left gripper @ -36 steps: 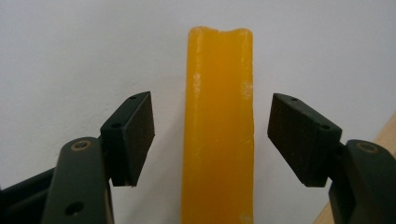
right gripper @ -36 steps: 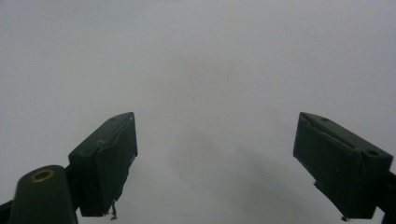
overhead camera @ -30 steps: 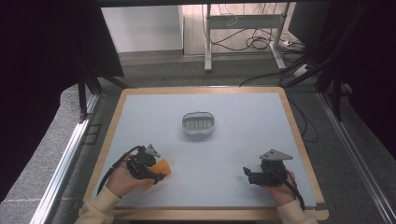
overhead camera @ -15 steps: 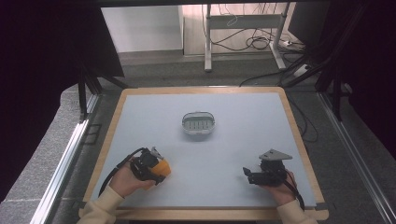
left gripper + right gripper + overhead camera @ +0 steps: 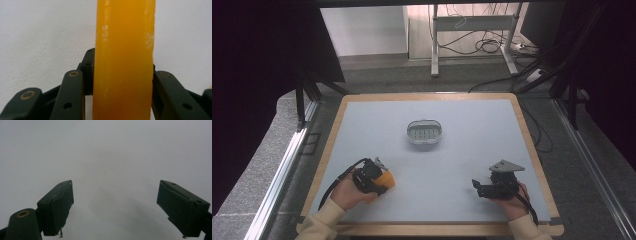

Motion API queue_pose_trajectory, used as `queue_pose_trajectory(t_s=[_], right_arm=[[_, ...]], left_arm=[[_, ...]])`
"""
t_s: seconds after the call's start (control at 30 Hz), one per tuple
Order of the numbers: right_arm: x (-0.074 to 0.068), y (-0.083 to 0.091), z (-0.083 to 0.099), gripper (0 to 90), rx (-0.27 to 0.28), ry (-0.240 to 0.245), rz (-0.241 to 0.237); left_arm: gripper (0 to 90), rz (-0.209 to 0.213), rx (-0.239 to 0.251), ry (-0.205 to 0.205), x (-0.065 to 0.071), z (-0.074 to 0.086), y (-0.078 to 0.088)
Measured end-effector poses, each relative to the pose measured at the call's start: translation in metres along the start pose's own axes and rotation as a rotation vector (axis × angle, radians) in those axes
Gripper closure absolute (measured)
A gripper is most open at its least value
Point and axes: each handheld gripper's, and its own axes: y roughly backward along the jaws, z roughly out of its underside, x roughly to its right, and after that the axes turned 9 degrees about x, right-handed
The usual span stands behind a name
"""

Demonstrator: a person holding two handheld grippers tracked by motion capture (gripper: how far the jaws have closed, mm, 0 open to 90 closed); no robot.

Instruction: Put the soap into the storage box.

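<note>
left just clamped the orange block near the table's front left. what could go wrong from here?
1. The left gripper has just been closing and its jaws now press the orange block low on its length; most of it sticks out past them, so it could pivot or slip when lifted.
2. The small perforated dish sits alone mid-table and looks light; a careless placement might shove or tip it.
3. The right gripper rests open near the front edge, too far away to steady anything.

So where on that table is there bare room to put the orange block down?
Nearly everywhere: the table is bare between the left gripper holding the orange block, the right gripper and the small basket, and along its far edge.
</note>
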Motion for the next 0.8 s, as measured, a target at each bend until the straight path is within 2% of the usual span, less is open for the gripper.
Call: queue_pose_trajectory(t_s=[0.47, 0.8], right_arm=[[0.0006, 0.0008, -0.0003, 14.8, 0.005, -0.002, 0.006], [0.0006, 0.0012, -0.0004, 14.9, 0.008, -0.001, 0.008]], left_arm=[[61.6, 0.013, 0.005, -0.016, -0.0005, 0.0001, 0.0024], [61.7, 0.015, 0.038, -0.014, -0.0026, -0.0001, 0.0095]])
